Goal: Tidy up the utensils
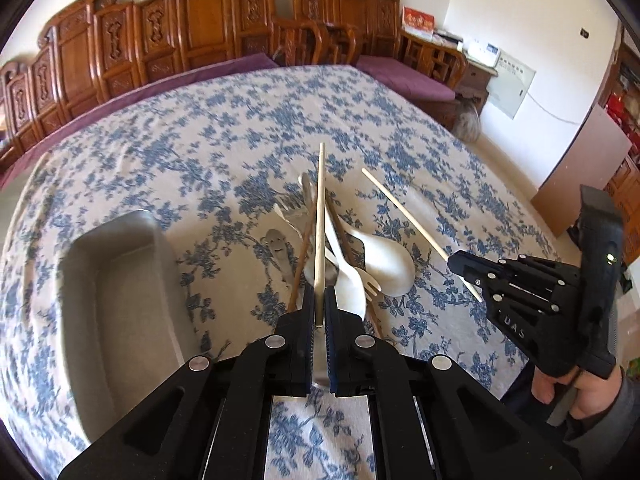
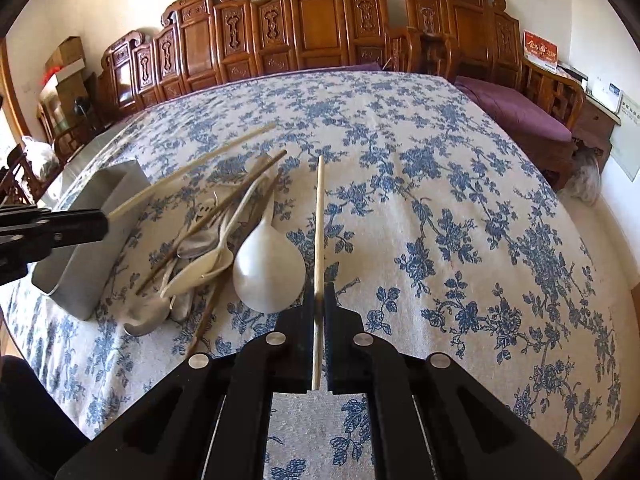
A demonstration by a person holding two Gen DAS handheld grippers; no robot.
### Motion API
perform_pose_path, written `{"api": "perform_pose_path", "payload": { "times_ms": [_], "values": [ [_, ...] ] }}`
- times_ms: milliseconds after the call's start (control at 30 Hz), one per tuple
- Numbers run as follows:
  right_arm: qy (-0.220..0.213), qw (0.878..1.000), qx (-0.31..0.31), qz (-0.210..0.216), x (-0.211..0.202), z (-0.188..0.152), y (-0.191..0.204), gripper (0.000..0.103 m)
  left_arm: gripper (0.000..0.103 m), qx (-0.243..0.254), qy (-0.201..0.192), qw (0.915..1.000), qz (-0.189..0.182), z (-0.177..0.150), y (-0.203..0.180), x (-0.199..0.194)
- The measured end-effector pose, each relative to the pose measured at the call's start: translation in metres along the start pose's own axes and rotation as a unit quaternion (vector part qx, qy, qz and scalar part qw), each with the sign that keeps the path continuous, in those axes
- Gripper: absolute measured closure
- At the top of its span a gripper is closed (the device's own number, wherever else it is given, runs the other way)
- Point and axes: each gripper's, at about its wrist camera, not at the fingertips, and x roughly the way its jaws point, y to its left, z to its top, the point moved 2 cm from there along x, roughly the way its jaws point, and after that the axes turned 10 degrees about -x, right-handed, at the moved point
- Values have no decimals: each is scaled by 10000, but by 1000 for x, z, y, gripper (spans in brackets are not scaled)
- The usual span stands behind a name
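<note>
My left gripper [image 1: 319, 312] is shut on a pale chopstick [image 1: 320, 224] that points forward over the utensil pile. My right gripper [image 2: 319, 316] is shut on a second pale chopstick [image 2: 319, 240], also pointing forward; it shows in the left wrist view [image 1: 404, 212] with the right gripper [image 1: 460, 266]. The left gripper [image 2: 102, 220] and its chopstick [image 2: 192, 164] show at the left of the right wrist view. The pile holds a large white ladle spoon [image 2: 268, 268], white plastic spoons [image 2: 200, 268], a metal spoon [image 2: 196, 246] and brown chopsticks [image 2: 224, 204]. A grey metal bin [image 1: 116, 292] stands left of the pile.
A blue-flowered tablecloth [image 2: 440, 200] covers the table. Carved wooden benches [image 2: 312, 24] with purple cushions [image 2: 516, 108] line the far side. The person's hand [image 1: 576, 392] holds the right gripper at the table's right edge.
</note>
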Motion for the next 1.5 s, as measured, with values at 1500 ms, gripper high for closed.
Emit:
{"api": "perform_pose_path", "payload": {
  "times_ms": [1500],
  "values": [
    [-218, 9909, -1186, 606, -38, 55, 146, 98, 99, -1639, -388, 9844, 513, -66, 161, -61]
  ]
}}
